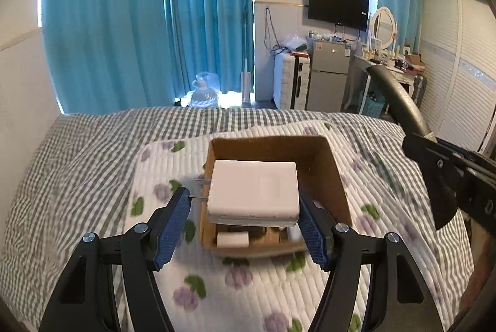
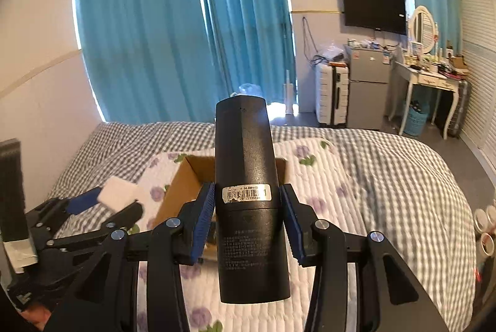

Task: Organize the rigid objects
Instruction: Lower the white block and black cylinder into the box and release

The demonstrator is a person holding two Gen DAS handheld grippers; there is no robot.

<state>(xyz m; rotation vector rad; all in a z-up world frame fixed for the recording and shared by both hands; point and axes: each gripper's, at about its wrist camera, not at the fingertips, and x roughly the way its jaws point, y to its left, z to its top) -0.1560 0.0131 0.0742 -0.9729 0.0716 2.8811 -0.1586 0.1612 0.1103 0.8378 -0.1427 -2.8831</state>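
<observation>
My left gripper [image 1: 243,202] is shut on a white charger block [image 1: 252,191] with two metal prongs pointing left, held above an open cardboard box [image 1: 333,174] on the bed. Small items lie in the box bottom, among them a white piece [image 1: 232,239]. My right gripper [image 2: 248,202] is shut on a black remote-like bar [image 2: 248,192] with a barcode sticker, held above the bed near the same box [image 2: 179,189]. The remote also shows at the right of the left wrist view [image 1: 400,102]. The left gripper and charger [image 2: 119,192] appear at lower left of the right wrist view.
The box sits on a white quilted mat with purple flowers [image 1: 248,279] over a grey checked bedspread [image 1: 77,164]. Beyond the bed are teal curtains [image 1: 148,22], a white suitcase [image 1: 290,78], a small fridge [image 1: 328,75] and a dressing table [image 2: 427,78].
</observation>
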